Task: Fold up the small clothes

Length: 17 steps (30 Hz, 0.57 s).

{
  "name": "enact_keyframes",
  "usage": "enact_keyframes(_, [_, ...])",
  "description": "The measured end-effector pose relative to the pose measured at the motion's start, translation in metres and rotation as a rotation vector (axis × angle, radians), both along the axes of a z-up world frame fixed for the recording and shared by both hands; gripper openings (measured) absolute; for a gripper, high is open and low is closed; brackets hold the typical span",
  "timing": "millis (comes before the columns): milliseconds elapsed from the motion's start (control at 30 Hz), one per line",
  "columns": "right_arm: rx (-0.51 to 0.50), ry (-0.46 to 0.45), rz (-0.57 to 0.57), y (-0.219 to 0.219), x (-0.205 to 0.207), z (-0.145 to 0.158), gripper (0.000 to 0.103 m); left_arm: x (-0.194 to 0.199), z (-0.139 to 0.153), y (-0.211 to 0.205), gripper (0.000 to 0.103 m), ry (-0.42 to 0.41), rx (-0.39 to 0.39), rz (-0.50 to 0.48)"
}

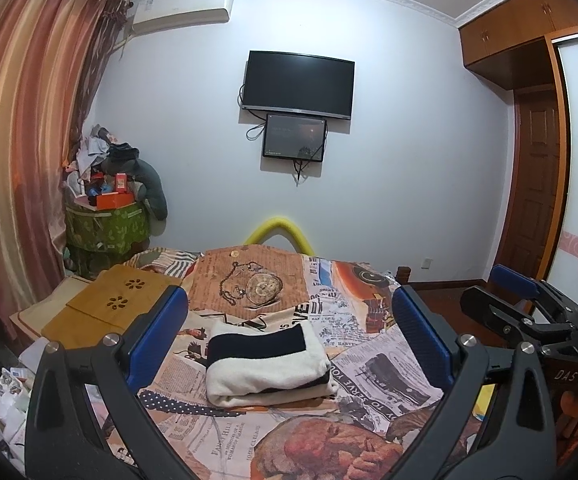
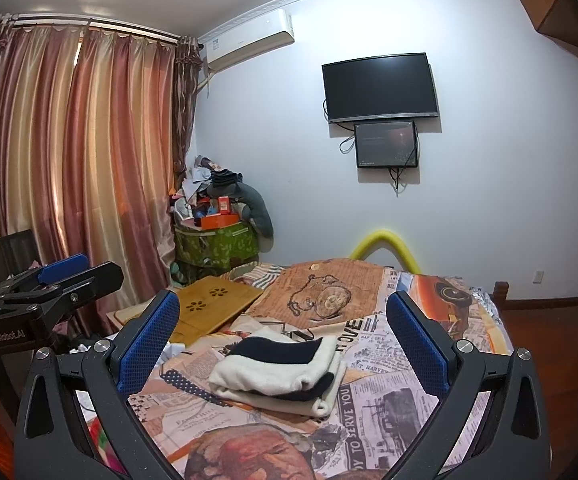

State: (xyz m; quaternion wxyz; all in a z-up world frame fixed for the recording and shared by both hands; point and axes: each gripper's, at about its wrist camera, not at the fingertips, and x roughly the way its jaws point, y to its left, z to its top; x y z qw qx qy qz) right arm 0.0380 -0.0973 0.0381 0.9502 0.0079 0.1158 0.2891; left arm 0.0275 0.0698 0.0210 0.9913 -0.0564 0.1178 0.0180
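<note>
A small white and dark navy garment (image 1: 267, 362) lies folded in a neat stack on the newspaper-print bedspread (image 1: 373, 364). In the right wrist view the same folded garment (image 2: 281, 370) shows several layers at its near edge. My left gripper (image 1: 289, 320) hovers above and in front of it, open, with nothing between its blue pads (image 1: 157, 340). My right gripper (image 2: 285, 328) is also open and empty, held above the bed just short of the garment. Each gripper shows at the edge of the other's view: the right gripper (image 1: 525, 300) and the left gripper (image 2: 55, 276).
A wooden lap tray (image 1: 109, 308) lies on the bed's far left, also the lap tray (image 2: 209, 304). A cluttered green basket (image 1: 107, 224) stands in the corner by the curtains (image 2: 77, 168). A yellow foam tube (image 1: 279, 232) arches at the bed's foot. A television (image 1: 299, 82) hangs on the wall.
</note>
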Motion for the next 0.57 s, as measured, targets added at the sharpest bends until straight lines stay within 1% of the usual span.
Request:
enact_keyframes(233, [0.000,0.002,0.001,-0.0004,0.0003,-0.0003,0.103,0.0001,-0.0005,-0.0008,0.103,0.003,0.001,-0.018])
enact_keyframes(400, [-0.001,0.000,-0.001,-0.0001,0.0001,-0.0003,0.103,0.0002,-0.0002,-0.0025,0.103,0.004,0.018,-0.016])
enact_keyframes(567, [-0.002,0.001,-0.001,0.0004,-0.0010,-0.0013,0.103,0.0004,-0.0006,-0.0018,0.103,0.007,0.011,-0.015])
